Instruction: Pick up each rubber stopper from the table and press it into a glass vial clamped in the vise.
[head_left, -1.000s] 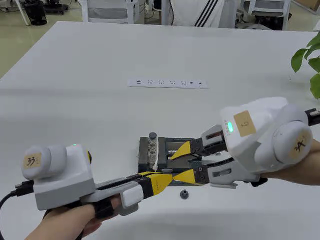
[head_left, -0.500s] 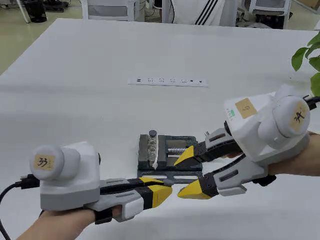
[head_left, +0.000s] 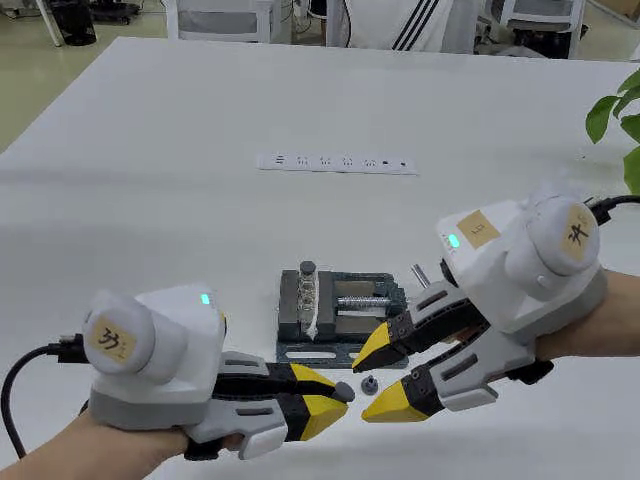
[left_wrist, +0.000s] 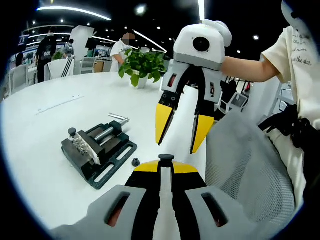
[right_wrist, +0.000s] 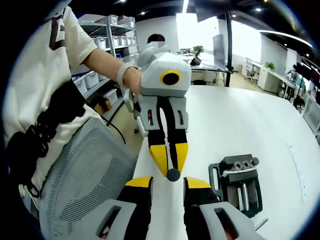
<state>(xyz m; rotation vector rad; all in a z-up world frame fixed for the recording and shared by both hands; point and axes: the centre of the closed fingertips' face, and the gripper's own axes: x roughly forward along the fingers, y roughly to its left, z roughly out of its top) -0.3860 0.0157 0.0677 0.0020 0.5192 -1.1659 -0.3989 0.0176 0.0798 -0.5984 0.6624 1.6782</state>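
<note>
A dark vise (head_left: 335, 318) stands mid-table with a row of glass vials (head_left: 307, 298) clamped in it; the far vial carries a grey stopper (head_left: 308, 268). My left gripper (head_left: 338, 393) is at the near left, shut on a grey rubber stopper (head_left: 344, 391), also seen at its yellow tips (left_wrist: 165, 158) and from the front (right_wrist: 173, 174). My right gripper (head_left: 358, 394) faces it from the right, open and empty (right_wrist: 169, 184). Another stopper (head_left: 369, 384) lies on the table just in front of the vise, between the two grippers (left_wrist: 135, 161).
A white power strip (head_left: 335, 162) lies farther back on the white table (head_left: 150, 180). A potted plant (head_left: 622, 120) stands at the right edge. Chairs and a person are beyond the far edge. A mesh chair back (right_wrist: 85, 170) is close behind the grippers.
Both grippers have drawn back from the vise toward the near edge. The loose stopper, hidden behind the right jaw half a second ago, shows again on the table.
</note>
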